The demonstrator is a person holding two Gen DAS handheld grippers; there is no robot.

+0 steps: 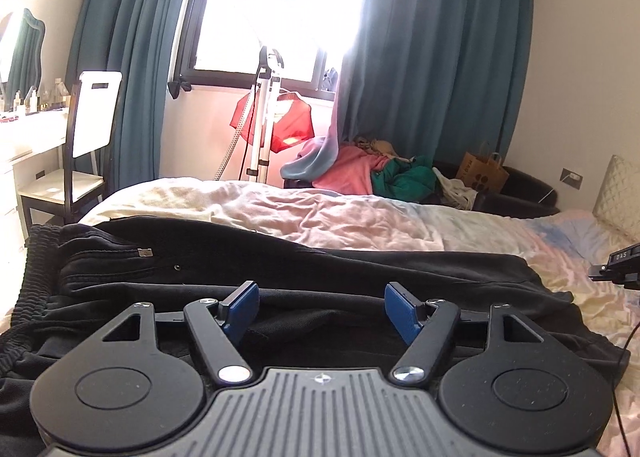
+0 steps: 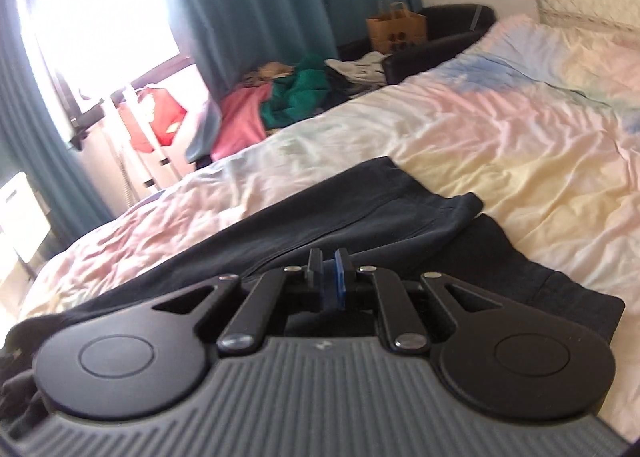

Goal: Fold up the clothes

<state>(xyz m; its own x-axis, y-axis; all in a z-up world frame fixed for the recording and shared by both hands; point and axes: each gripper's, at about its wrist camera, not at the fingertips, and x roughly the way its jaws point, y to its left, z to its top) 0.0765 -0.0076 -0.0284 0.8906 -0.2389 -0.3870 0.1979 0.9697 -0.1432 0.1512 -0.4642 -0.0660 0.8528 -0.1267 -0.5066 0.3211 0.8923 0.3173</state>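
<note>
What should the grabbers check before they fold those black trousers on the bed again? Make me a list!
1. Black fabric trousers lying on the pastel crumpled bedsheet: ok.
2. Left gripper open, nothing between its blue pads: ok.
3. Right gripper open for grabbing: not ok, shut and empty.
4. Elastic waistband in sight: ok.
5. Trousers smooth: not ok, wrinkled.
6. Both legs lined up: cannot tell.

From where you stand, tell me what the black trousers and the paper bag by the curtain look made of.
Black trousers: soft matte woven fabric, probably cotton; it creases loosely, with a gathered elastic waistband and a metal zip pull.
Paper bag: brown kraft paper, matte; stiff flat sides, twisted handles, dark print.
</note>
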